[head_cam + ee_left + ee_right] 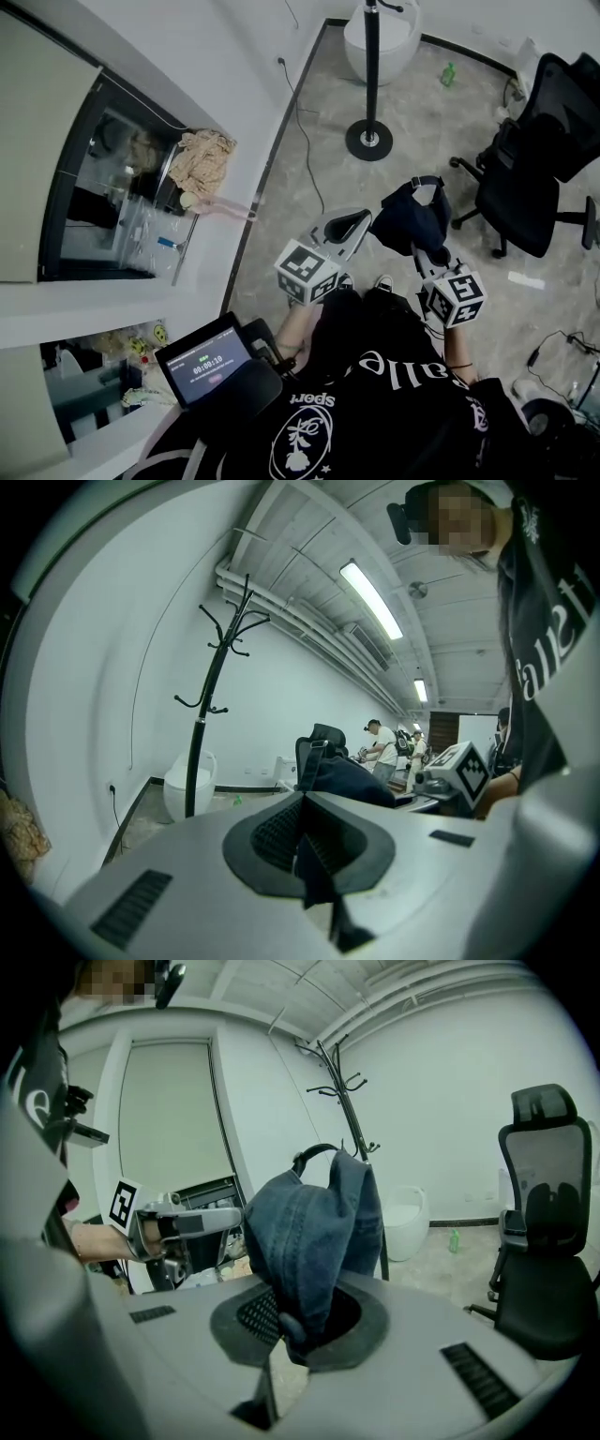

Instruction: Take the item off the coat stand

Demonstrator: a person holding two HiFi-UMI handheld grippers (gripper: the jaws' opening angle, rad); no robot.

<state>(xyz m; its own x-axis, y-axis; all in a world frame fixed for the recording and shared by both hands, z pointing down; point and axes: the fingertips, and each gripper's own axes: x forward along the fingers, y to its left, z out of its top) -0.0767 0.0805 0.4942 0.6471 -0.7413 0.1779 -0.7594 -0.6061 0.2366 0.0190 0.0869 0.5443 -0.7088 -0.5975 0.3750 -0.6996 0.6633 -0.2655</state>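
You are pinching the dark blue denim cap (309,1222) in your right claw (286,1330) to keep it clear of the black coat stand (352,1129), left claw (305,841) closed, empty

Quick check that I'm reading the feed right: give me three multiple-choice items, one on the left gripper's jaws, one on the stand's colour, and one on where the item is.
1. The left gripper has its jaws:
A. together, with nothing between them
B. closed on cloth
C. wide apart

2. The coat stand is:
A. white
B. black
C. red

3. The denim item is:
A. hanging on the coat stand
B. pinched in the right gripper
C. held by the left gripper

Answers:
1. A. In the left gripper view the pads meet and nothing sits between them.
2. B. The pole, hooks and round base are all black.
3. B. In the right gripper view the cloth sits between that gripper's pads, and the stand's hooks are bare.
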